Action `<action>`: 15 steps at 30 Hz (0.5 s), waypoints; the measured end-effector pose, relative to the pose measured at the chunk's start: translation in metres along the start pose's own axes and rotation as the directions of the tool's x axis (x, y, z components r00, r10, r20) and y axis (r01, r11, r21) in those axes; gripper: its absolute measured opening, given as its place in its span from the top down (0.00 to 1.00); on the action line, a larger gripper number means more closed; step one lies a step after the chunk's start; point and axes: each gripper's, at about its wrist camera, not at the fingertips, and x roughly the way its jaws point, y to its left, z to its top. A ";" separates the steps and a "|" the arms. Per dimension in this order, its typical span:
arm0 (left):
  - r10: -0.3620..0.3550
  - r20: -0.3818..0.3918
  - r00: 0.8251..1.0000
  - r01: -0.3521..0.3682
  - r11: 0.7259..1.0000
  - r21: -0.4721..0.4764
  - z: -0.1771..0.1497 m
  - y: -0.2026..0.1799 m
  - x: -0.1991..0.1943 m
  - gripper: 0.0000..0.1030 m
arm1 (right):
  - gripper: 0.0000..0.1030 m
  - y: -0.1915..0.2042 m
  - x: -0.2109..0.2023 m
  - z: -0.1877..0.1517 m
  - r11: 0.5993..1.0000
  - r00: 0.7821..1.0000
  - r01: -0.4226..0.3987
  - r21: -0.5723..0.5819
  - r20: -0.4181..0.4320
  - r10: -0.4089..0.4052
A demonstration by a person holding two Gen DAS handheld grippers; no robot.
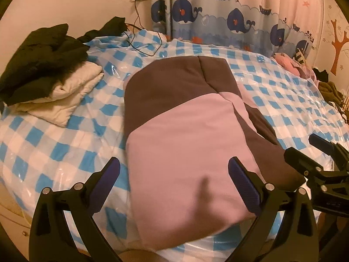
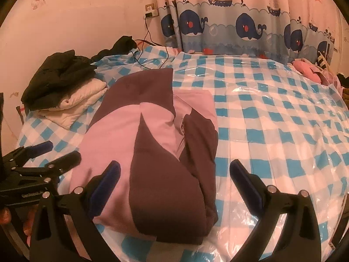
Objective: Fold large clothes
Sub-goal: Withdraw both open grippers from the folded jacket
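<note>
A large pink and dark brown garment (image 1: 178, 135) lies folded lengthwise on the bed; in the right wrist view the garment (image 2: 152, 152) shows a zipper and folded-in dark sleeves. My left gripper (image 1: 174, 187) hangs open over its near pink end, with nothing between the fingers. My right gripper (image 2: 174, 187) is open over the garment's near right edge, also holding nothing. The right gripper (image 1: 316, 152) shows at the right edge of the left wrist view, and the left gripper (image 2: 54, 152) at the left edge of the right wrist view.
The bed carries a blue-and-white checked cover under clear plastic (image 2: 272, 120). A stack of folded black and cream clothes (image 1: 43, 76) sits at the far left. A black cable (image 1: 139, 41) trails from a wall socket. Pink items (image 2: 309, 69) lie far right, before the whale curtain (image 2: 240, 26).
</note>
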 end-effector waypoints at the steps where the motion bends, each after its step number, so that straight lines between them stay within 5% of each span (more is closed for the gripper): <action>1: 0.004 0.001 1.000 -0.004 1.000 0.002 -0.001 0.000 -0.004 0.08 | 0.07 0.001 -0.002 0.000 1.000 1.000 0.002 -0.001 -0.002 -0.002; 15: 0.017 -0.029 0.999 -0.017 1.000 0.007 -0.014 0.004 -0.039 0.08 | 0.07 0.023 -0.024 -0.005 1.000 0.998 -0.001 -0.024 -0.062 -0.001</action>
